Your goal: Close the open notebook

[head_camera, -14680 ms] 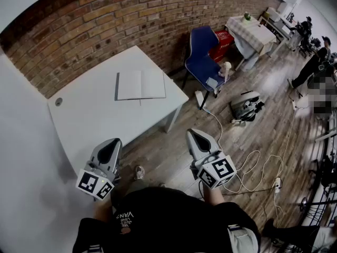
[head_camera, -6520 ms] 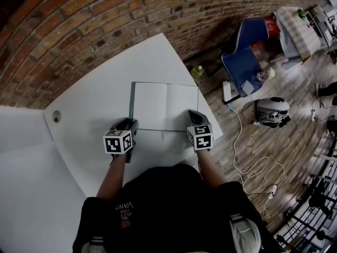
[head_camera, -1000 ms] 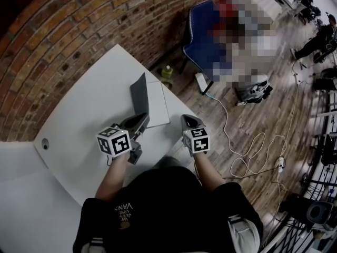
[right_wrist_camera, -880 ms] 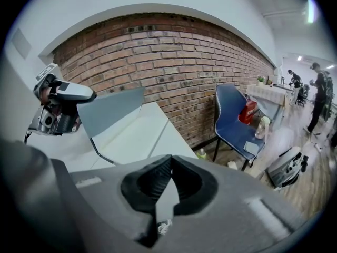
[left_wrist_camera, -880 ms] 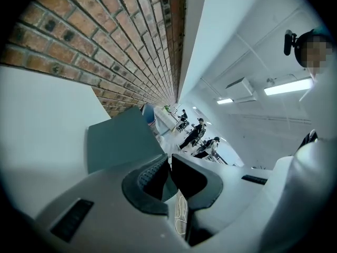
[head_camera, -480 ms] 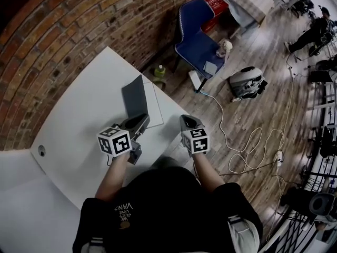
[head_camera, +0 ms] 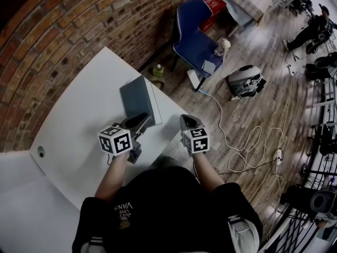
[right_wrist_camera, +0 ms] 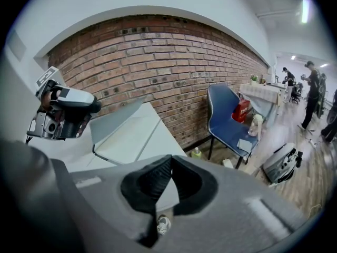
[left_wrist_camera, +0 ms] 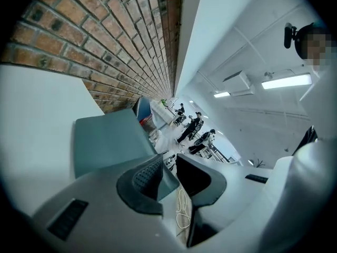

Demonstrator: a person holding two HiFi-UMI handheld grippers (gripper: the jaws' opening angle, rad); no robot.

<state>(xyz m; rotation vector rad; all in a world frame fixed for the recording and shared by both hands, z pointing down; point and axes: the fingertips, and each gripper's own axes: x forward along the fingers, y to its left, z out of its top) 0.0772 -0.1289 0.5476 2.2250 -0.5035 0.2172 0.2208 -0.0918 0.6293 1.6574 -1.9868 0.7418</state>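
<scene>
Grey cover of one notebook [head_camera: 137, 99], half lowered on one white table [head_camera: 84, 109], near corner between the two opening fingers of the left gripper [head_camera: 142, 119], two fingers of the right gripper [head_camera: 187, 119] together, empty, right of the notebook.

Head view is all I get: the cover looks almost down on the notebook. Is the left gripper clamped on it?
Observer: No. In the left gripper view, the left gripper's jaws are opening; the cover's corner sits between the pads, unclamped.
Operator: Is the cover flat yet?
Observer: No. The right gripper view shows it slanting above the pages, with a wedge of gap along the free edge.
Operator: And the other one?
Observer: The right gripper is shut on nothing, short of the notebook.
</scene>
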